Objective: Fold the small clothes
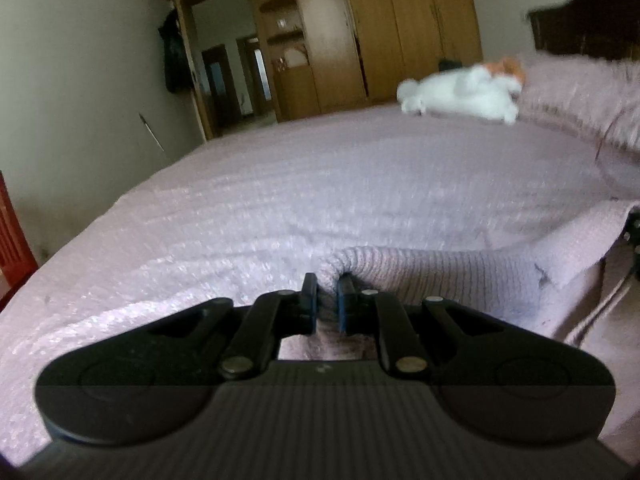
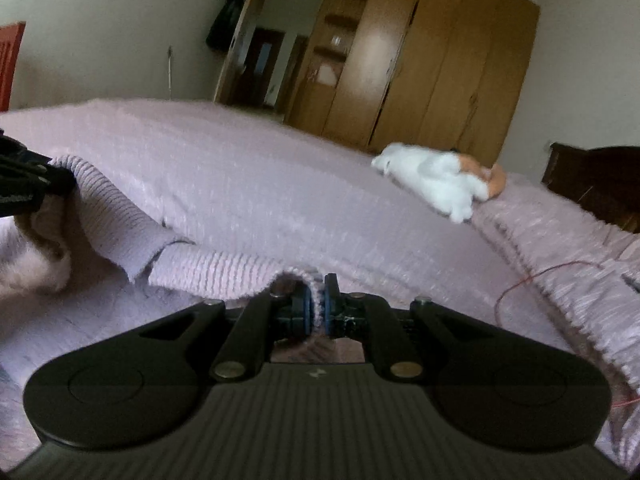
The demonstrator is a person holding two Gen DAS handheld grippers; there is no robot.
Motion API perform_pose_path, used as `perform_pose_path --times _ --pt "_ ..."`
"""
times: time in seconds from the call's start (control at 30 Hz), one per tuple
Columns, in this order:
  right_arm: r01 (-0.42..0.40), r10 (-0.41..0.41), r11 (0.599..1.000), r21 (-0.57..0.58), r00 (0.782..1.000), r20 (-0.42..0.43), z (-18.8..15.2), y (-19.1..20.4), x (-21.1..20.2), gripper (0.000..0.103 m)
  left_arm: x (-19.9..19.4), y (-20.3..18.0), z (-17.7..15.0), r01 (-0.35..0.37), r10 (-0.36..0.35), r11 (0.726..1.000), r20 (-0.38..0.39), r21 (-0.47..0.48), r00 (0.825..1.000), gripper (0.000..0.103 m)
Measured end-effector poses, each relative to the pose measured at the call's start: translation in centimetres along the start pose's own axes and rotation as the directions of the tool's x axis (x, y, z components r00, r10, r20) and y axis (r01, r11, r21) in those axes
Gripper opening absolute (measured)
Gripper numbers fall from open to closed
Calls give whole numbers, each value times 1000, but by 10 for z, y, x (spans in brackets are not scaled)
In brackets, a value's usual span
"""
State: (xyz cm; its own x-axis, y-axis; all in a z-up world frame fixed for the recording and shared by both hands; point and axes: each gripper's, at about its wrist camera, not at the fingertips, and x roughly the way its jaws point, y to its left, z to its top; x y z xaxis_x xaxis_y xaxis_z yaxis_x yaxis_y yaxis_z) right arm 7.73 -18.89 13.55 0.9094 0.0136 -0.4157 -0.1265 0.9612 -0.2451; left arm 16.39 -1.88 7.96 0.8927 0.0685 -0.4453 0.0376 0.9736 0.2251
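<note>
Pale pink ribbed knit garment (image 1: 432, 276), soft and thick. Ribbed edge stretched taut between left gripper (image 1: 328, 292) and right gripper (image 2: 316, 300), pinched at each end, lifted off bed. Rest hanging slack below, folds bunched. Flat panel with dark stitched edge mid-span.

left gripper (image 1: 328, 294): jaws pinched on fabric | right gripper (image 2: 316, 300): likewise
</note>
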Motion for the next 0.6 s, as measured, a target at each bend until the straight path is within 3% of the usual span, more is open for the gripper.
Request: perform_pose_path --times 0.23,0.37,0.53,0.6 --pt "-45 48 999 24 991 -126 -24 5 63 7 46 -2 -21 -5 7 1000 -93 21 996 15" --pt "-66 77 995 75 986 -148 -29 0 82 10 56 -2 -24 -9 10 1000 -109 10 994 21" --pt "-119 140 982 149 980 -141 -19 -11 76 39 46 2 -10 -24 25 1000 -102 12 994 52" --pt "-116 134 980 164 986 -100 -11 -19 67 52 37 9 -4 -16 16 1000 -90 5 996 54"
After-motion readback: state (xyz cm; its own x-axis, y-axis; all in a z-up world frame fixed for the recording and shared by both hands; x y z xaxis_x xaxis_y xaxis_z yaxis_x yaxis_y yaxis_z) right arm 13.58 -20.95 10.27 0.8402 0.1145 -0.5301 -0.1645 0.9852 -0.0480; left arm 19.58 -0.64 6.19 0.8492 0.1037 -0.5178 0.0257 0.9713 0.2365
